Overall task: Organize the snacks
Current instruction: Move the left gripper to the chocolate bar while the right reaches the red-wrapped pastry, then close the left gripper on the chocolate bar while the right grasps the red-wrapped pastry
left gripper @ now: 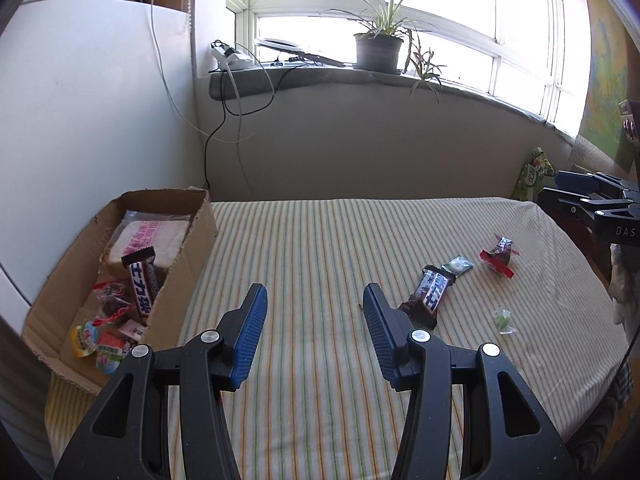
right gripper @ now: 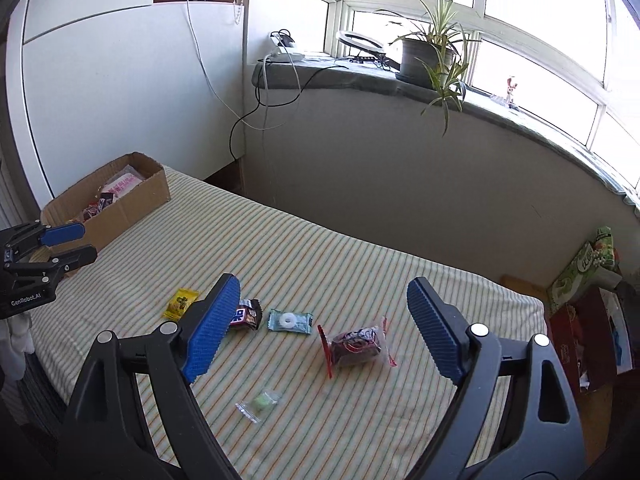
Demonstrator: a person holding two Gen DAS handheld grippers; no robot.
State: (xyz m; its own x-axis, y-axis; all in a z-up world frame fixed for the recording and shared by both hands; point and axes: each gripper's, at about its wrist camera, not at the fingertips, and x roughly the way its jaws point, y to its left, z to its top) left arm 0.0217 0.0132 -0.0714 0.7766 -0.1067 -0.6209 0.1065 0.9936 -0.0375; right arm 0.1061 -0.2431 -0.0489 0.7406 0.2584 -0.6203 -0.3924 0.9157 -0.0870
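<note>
— The left hand-held gripper [left gripper: 314, 300] is hovering over the striped tabletop [left gripper: 304, 240], jaws apart; the right hand-held gripper [right gripper: 324, 300] is gaping too.

— And the snacks?

— Some are lying in the cardboard box [left gripper: 192, 256]. A chocolate bar [left gripper: 430, 294], red-edged packet [right gripper: 354, 346] and, perhaps, a green candy [right gripper: 260, 403] are sitting loose.

The right gripper's finger [right gripper: 212, 332] hides most of the chocolate bar [right gripper: 246, 314].

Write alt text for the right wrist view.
The open right gripper hovers over a striped bed scattered with snacks: a red-edged packet, a mint, a green candy, a yellow candy. A cardboard box sits far left, near the left gripper.
</note>
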